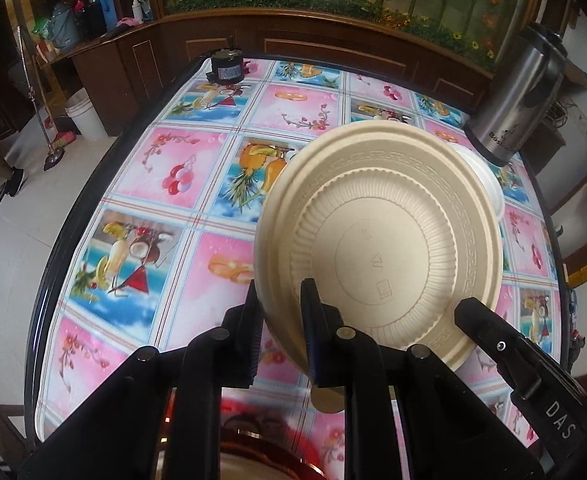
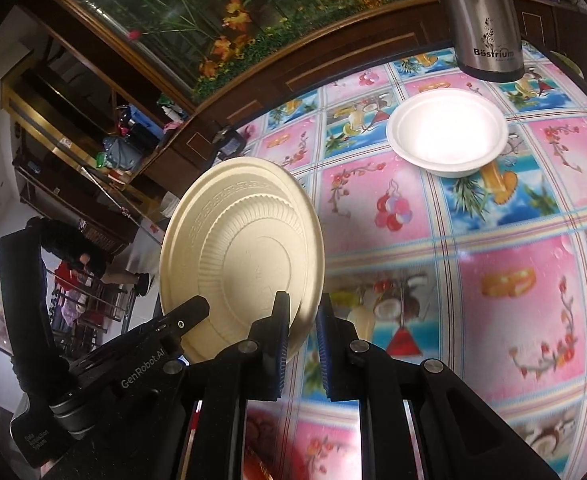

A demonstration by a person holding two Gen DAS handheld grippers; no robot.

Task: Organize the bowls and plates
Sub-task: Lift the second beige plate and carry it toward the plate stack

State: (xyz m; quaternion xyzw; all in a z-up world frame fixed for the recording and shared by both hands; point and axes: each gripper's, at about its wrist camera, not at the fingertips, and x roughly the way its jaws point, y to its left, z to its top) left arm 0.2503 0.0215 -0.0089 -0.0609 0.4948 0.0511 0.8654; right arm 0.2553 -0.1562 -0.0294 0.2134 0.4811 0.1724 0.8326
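Plate (image 1: 377, 240) tilted on edge above the table (image 1: 213, 184), rim between left claw (image 1: 281, 320) fingers; right claw (image 1: 477, 320) just beside it. Bowl (image 2: 447, 132) on table behind plate, flask (image 2: 481, 20) behind bowl.

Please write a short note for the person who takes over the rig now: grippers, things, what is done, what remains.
Left gripper: jaws shut on the rim of the beige plate, which is held tilted above the table.
Right gripper: jaws around another part of the rim; grip not confirmed.
The white bowl stands empty near the steel flask.
Done: plate lifted.
Remaining: set it down, probably by the bowl.
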